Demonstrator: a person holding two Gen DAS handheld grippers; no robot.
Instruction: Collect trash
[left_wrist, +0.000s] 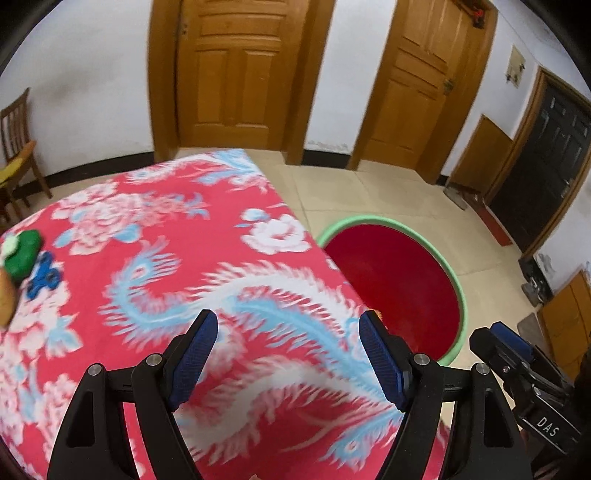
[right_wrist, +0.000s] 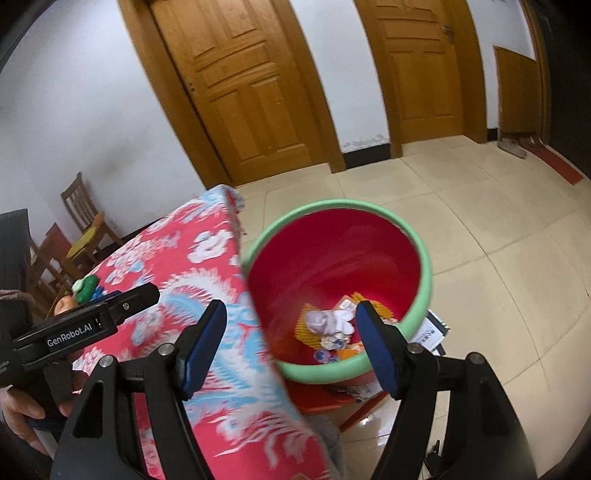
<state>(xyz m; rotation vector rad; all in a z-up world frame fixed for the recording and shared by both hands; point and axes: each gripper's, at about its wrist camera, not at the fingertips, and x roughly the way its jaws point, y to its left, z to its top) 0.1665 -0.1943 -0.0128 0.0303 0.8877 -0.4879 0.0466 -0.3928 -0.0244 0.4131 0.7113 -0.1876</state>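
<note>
The right claw (right_wrist: 290, 345) hangs with its blue-padded fingers spread wide and nothing between them, poised over the near left edge of the red plastic bin with the pale green rim (right_wrist: 424, 258), which sits on the tiled floor just beside the right edge of the surface draped in a red cloth with white and blue flowers (left_wrist: 177, 236). The left claw (left_wrist: 288, 354) is likewise parted and empty, hovering over the near part of that cloth. Down in the bin lies the gathered rubbish, a crumpled white tissue wad (right_wrist: 328, 320) on top of orange and blue wrappers. What remains on the surface sits at its far left: a green lumpy object (left_wrist: 24, 251), a blue fidget spinner (left_wrist: 42, 277) touching it, and something tan at the very edge that I cannot make out. The trouble I foresee is in the choosing: the spinner looks like a toy, not trash, and the things are packed close, so a wide claw could take the wrong one or nudge a neighbour off the left edge. The loose cloth could also snag in the pads and drag everything. Both views are blurred, so an approach this quick may misjudge the grab.
</note>
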